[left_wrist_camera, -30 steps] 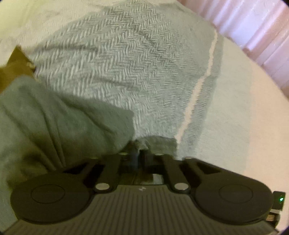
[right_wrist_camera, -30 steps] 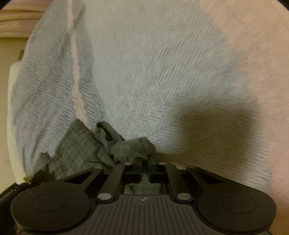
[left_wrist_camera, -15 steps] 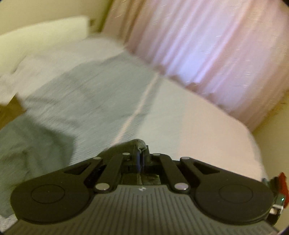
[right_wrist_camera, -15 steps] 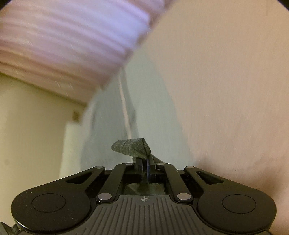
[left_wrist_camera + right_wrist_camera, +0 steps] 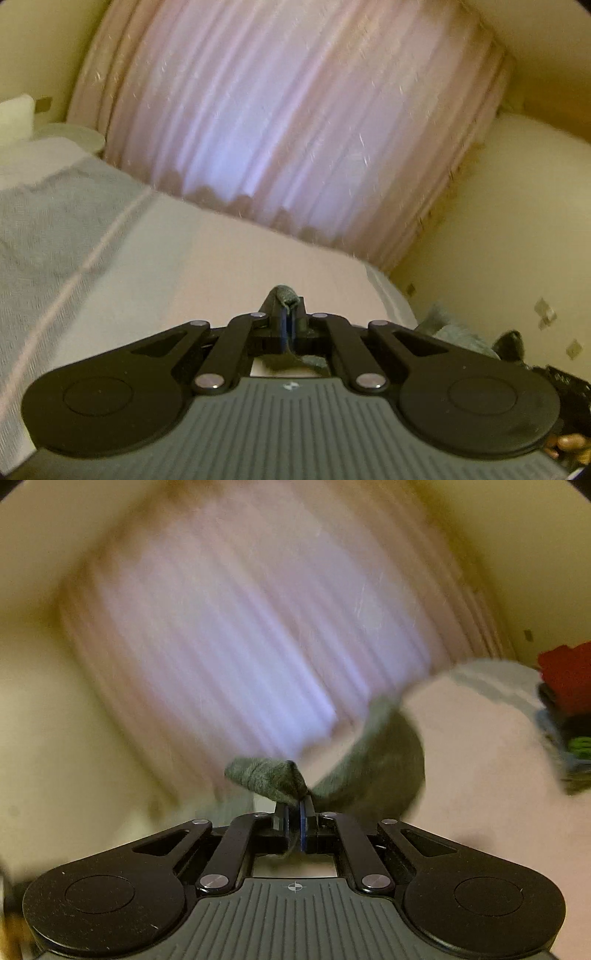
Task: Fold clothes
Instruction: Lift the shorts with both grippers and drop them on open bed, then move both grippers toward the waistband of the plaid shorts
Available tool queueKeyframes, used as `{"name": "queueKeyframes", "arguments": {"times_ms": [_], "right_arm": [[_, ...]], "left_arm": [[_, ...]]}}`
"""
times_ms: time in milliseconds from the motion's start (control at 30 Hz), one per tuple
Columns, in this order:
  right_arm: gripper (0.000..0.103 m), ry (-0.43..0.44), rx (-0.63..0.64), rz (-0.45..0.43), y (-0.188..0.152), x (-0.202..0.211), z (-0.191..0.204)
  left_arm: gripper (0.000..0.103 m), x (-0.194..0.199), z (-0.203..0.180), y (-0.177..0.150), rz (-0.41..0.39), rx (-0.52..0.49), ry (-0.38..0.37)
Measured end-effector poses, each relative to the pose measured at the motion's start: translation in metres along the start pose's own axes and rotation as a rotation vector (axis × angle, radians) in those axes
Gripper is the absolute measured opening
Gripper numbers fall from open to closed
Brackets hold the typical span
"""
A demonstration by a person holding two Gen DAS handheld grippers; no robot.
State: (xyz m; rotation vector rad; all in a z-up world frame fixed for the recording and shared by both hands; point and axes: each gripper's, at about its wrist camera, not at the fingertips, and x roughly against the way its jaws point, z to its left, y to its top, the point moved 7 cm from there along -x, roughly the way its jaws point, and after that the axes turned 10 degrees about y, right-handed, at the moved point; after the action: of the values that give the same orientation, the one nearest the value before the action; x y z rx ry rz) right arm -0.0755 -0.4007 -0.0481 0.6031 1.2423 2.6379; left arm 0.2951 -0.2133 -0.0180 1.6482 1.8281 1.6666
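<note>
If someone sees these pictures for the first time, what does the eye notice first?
First, the pink curtain that fills the upper part of both views. Next, the grey-green garment, pinched by the right gripper and the left gripper. Last, a red thing at the right edge of the right wrist view.

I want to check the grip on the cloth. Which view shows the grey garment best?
The right wrist view: the grey garment bunches above the shut right gripper and trails right, though blurred. The left wrist view shows only a small tuft pinched in the left gripper.
</note>
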Motion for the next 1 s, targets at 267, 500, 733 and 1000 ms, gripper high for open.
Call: {"name": "queueKeyframes", "arguments": {"times_ms": [267,500,733,1000], "right_arm": [[0.096,-0.293,-0.042,0.622,-0.159,0.079,-0.111],[0.096,-0.327,0.024,0.688,-0.158,0.107,-0.137],[0.096,-0.372,0.004,0.624,-0.157,0.119,-0.131],[0.096,-0.431,-0.020,0.617,-0.188,0.134,-0.084]], "left_arm": [[0.008,0.012,-0.001,-0.192,0.377,-0.009,0.332],[0.021,0.023,-0.030,-0.251,0.511,-0.016,0.452],[0.043,0.039,-0.096,-0.239,0.427,-0.254,0.428],[0.047,0.081,-0.093,-0.262,0.431,-0.344,0.373]]}}
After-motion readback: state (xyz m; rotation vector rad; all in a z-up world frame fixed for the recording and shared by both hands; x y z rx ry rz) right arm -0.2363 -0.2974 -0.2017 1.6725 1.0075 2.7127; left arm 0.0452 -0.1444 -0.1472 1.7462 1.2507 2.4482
